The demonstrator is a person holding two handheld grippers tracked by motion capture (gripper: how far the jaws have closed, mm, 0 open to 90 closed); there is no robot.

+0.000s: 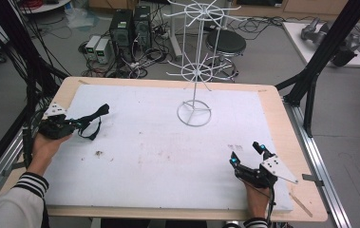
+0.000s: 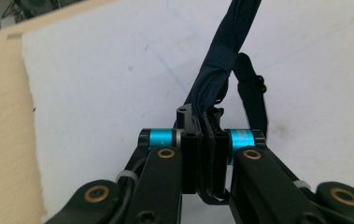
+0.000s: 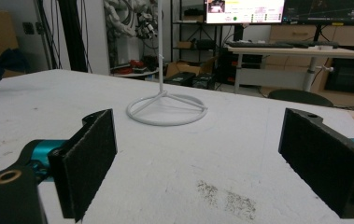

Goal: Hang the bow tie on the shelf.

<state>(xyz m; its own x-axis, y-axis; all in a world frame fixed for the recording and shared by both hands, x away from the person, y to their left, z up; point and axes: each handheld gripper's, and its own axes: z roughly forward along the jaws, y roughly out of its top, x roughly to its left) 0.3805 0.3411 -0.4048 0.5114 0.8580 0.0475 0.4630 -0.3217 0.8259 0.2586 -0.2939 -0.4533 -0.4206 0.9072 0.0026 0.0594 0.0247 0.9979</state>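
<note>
From the high view, a white sheet (image 1: 158,152) covers a wooden table (image 1: 282,118); behind it are computer towers (image 1: 130,26), a stool (image 1: 225,42) and grey floor. A white wire rack (image 1: 194,61) stands at 12 o'clock. At 9 o'clock the left gripper (image 1: 75,124) holds a dark strap (image 1: 94,118), its long axis running toward 2 o'clock. The right gripper (image 1: 247,153) sits at 4 o'clock.

In the left gripper view, the jaws are clamped together on the strap (image 2: 221,60).

In the right gripper view, the pads (image 3: 90,158) stand wide apart, facing the rack's ring base (image 3: 165,109). Monitor (image 3: 244,10) text is unreadable.
</note>
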